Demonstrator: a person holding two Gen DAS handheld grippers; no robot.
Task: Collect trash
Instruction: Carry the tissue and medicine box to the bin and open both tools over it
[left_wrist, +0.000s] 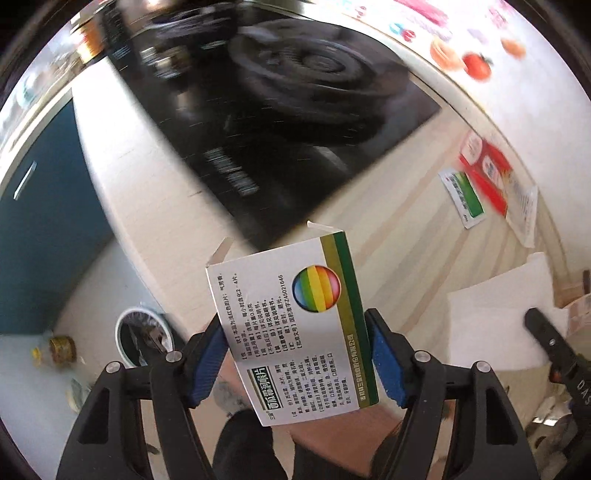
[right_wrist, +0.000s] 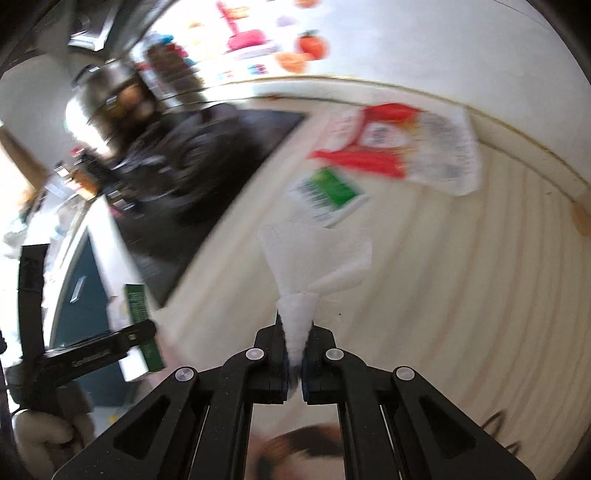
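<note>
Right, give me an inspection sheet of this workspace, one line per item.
Surface: pale striped counter with a black hob set into it.
Job's things: white and green carton in the left claw; white tissue pinched in the right claw; white bin on the floor beside the counter.
Clutter: red and white packet and green and white packet lying on the counter.
Grippers: left claw shut on the carton's sides; right claw shut on the tissue.
Cables: nothing seen.
Surroundings: teal cabinet door, white wall with fruit stickers, small items on the floor near the bin, too blurred to name.
</note>
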